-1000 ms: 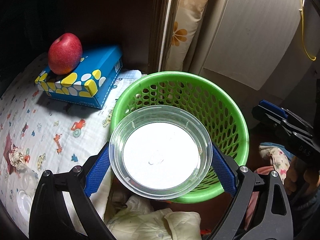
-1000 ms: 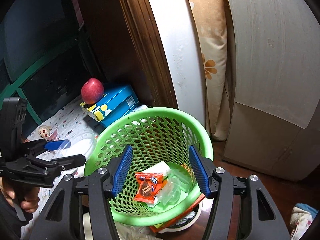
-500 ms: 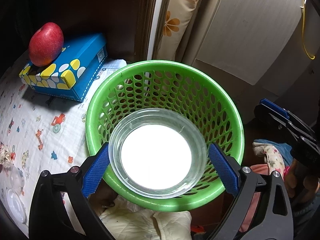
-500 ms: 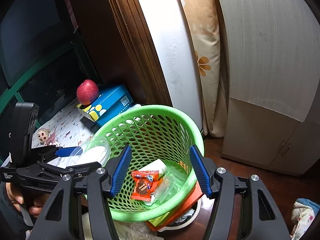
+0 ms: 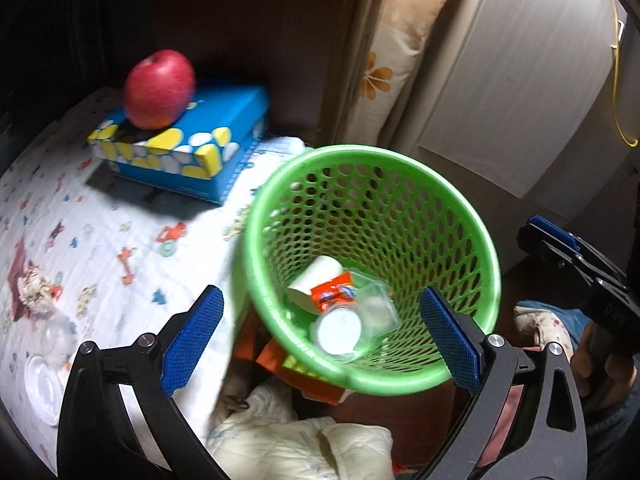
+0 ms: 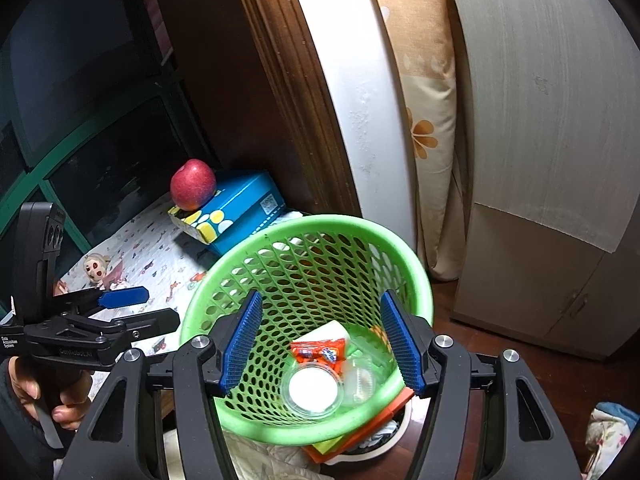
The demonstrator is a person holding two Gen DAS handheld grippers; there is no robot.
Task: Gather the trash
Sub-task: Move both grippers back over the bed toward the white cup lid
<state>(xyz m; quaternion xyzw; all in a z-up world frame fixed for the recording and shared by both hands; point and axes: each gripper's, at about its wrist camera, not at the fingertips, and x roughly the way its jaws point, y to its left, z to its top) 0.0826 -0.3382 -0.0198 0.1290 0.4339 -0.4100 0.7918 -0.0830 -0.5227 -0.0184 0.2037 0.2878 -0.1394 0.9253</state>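
The green mesh basket (image 5: pixel 400 216) (image 6: pixel 320 224) holds trash: a white paper cup (image 5: pixel 316 280), an orange wrapper (image 5: pixel 334 294) (image 6: pixel 320 354) and a clear round container (image 5: pixel 338 332) (image 6: pixel 314 390) lying loose on top. My left gripper (image 5: pixel 320 300) stands open and wide above the basket's near rim, with nothing between its blue pads. In the right wrist view the left gripper (image 6: pixel 156 308) sits left of the basket in a person's hand. My right gripper (image 6: pixel 322 300) hangs open over the basket and holds nothing. Its tip (image 5: pixel 536 240) shows at the right edge.
A red apple (image 5: pixel 160 88) rests on a blue tissue box (image 5: pixel 224 148) on a patterned cloth (image 5: pixel 120 240). A small doll (image 6: pixel 96 266) and clear plastic pieces (image 5: pixel 40 380) lie on the cloth. A cabinet (image 6: pixel 540 160) and a curtain (image 6: pixel 428 120) stand behind the basket.
The clear round container has left my left gripper's jaws and now lies inside the basket. The left gripper has pulled back from over the basket. The right gripper has barely moved.
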